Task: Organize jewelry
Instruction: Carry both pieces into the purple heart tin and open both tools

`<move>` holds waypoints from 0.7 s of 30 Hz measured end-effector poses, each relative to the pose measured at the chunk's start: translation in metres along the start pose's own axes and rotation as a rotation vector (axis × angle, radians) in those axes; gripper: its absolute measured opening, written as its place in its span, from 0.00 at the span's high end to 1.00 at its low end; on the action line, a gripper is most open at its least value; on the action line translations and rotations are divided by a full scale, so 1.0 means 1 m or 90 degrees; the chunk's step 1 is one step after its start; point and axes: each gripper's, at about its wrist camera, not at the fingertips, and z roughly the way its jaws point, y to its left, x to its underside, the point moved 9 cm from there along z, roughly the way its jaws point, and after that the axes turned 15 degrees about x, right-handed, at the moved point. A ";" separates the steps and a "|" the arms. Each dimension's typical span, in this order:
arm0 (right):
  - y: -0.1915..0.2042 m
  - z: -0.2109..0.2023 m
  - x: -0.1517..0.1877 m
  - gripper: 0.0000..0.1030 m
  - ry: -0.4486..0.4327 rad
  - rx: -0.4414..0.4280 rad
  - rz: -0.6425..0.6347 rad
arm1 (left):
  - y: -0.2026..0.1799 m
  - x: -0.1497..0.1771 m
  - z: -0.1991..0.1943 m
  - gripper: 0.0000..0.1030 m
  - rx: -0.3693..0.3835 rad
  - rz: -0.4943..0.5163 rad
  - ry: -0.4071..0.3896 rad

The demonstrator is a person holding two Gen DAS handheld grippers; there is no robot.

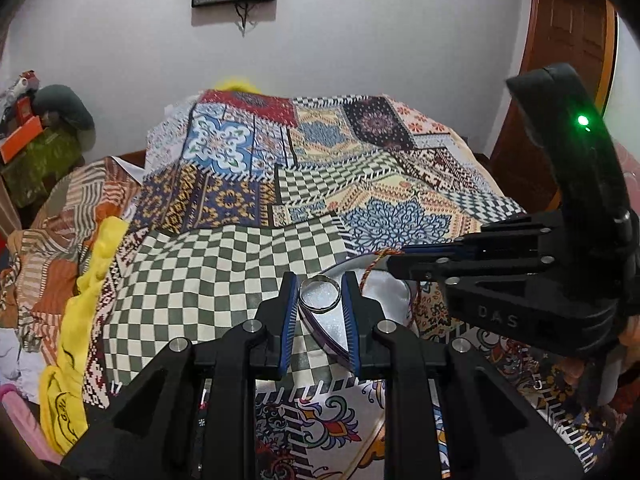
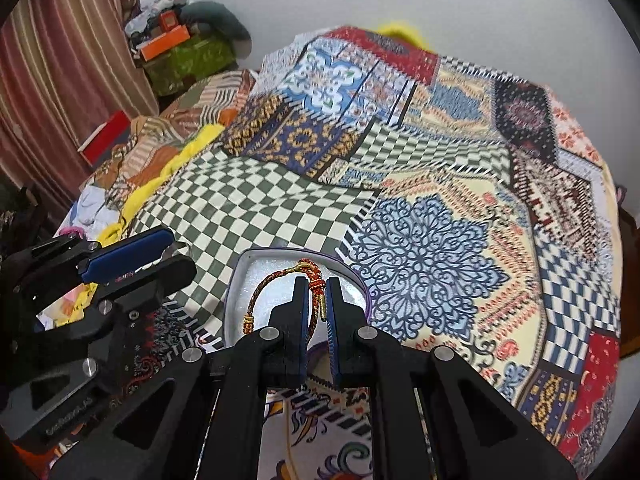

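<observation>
A silver ring (image 1: 320, 310) sits between the blue pads of my left gripper (image 1: 319, 284), which is shut on it just above a white-lined box with a purple rim (image 1: 384, 292). My right gripper (image 1: 396, 260) reaches in from the right, shut on a red and gold cord bracelet (image 1: 370, 270). In the right wrist view the bracelet (image 2: 264, 284) loops out to the left of the right gripper (image 2: 317, 284) and hangs over the box (image 2: 240, 304). My left gripper (image 2: 176, 250) shows at the left, beside the box.
The box lies on a patchwork bedspread (image 1: 224, 264) that covers the bed. A yellow cloth (image 1: 96, 264) and crumpled clothes lie along the left edge. A cluttered stand (image 2: 184, 52) is at the back left, a wooden door (image 1: 560, 60) at the right.
</observation>
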 end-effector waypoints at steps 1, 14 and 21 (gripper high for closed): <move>-0.001 0.003 0.000 0.93 0.007 -0.002 0.000 | 0.001 0.001 0.003 0.80 0.003 -0.001 0.006; 0.000 0.013 0.004 0.92 0.061 -0.026 -0.025 | 0.000 0.014 0.037 0.80 0.058 -0.019 0.064; -0.011 0.007 0.001 0.87 0.046 -0.013 -0.018 | -0.004 0.014 0.047 0.80 0.064 -0.016 0.077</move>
